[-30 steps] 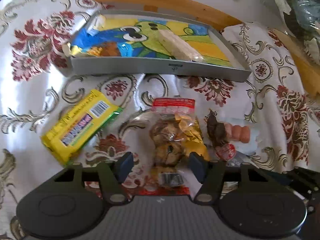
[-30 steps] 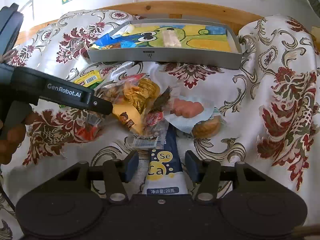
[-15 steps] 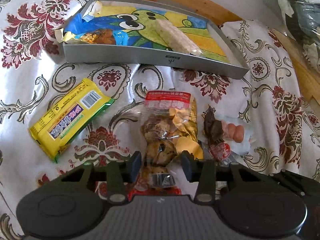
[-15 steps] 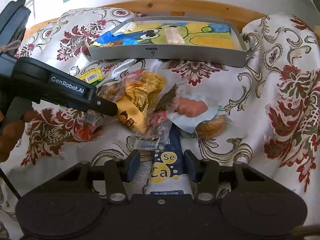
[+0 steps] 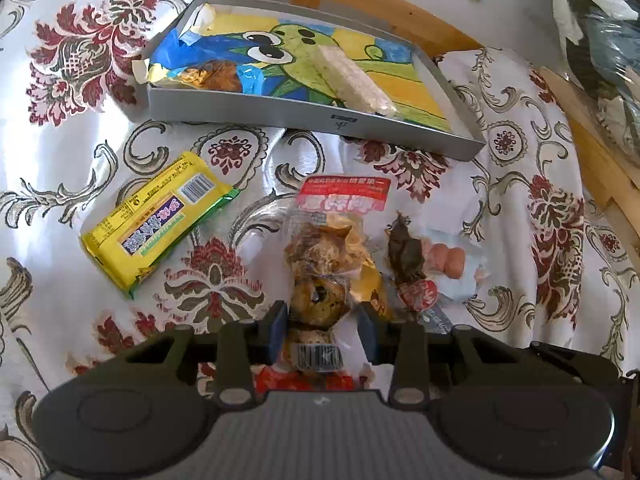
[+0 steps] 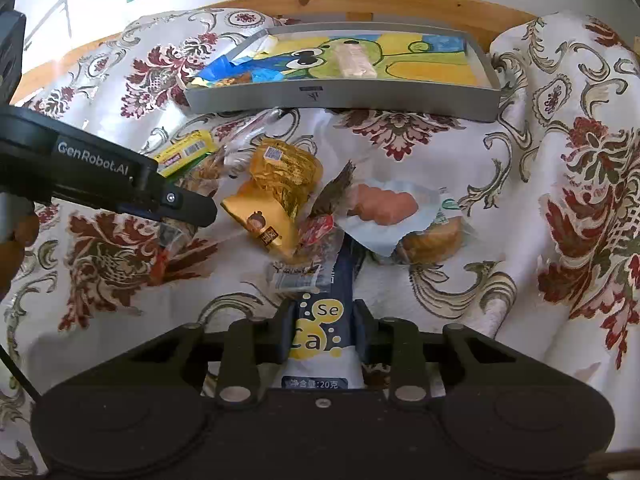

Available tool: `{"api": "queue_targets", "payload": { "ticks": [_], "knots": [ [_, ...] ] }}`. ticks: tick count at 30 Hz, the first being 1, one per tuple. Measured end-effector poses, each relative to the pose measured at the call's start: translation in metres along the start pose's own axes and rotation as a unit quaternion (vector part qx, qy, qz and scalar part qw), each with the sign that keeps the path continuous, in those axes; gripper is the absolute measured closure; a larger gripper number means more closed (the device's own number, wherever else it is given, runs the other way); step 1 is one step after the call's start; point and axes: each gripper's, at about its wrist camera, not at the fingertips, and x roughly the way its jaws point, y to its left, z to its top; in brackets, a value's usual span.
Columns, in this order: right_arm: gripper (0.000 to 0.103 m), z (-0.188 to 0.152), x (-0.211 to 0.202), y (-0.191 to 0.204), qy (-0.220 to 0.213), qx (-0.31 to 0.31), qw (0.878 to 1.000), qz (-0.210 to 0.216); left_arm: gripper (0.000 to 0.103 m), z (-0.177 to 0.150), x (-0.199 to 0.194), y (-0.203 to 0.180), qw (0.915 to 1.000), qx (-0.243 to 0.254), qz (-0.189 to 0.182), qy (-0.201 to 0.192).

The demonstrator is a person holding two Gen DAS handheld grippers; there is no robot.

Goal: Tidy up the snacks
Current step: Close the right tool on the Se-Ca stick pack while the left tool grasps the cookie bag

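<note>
my left gripper is closed down on the near end of a clear cookie bag, fingers pressing its sides. my right gripper is likewise narrowed onto a dark blue sachet, whose far end lies tucked under the snack pile. neither pack looks lifted off the cloth yet, as far as i can tell.

just beyond the grippers the pile is still thick: a gold packet, a sausage pack with a round cake under it, a small brown-and-red wrapped sweet, and off to the left a yellow bar lying apart.

further out sits the grey tray, holding only a pale wafer bar and a blue-and-gold wrapper at its left end; most of its floor is bare.

so i judge the job early on: two items in, about seven still out, two of them gripped and ready to carry.
</note>
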Motion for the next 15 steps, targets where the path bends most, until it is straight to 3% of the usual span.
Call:
{"api": "queue_targets", "payload": {
  "ticks": [5, 15],
  "knots": [
    [0.076, 0.001, -0.005, 0.005, -0.013, -0.006, 1.000, 0.003, 0.063, -0.001, -0.007, 0.003, 0.9998, -0.011, 0.006, -0.013],
    [0.078, -0.008, -0.007, 0.041, -0.036, -0.167, 0.983, -0.071, 0.064, -0.003, -0.013, 0.005, 0.9995, -0.018, 0.009, -0.026]
  ]
}}
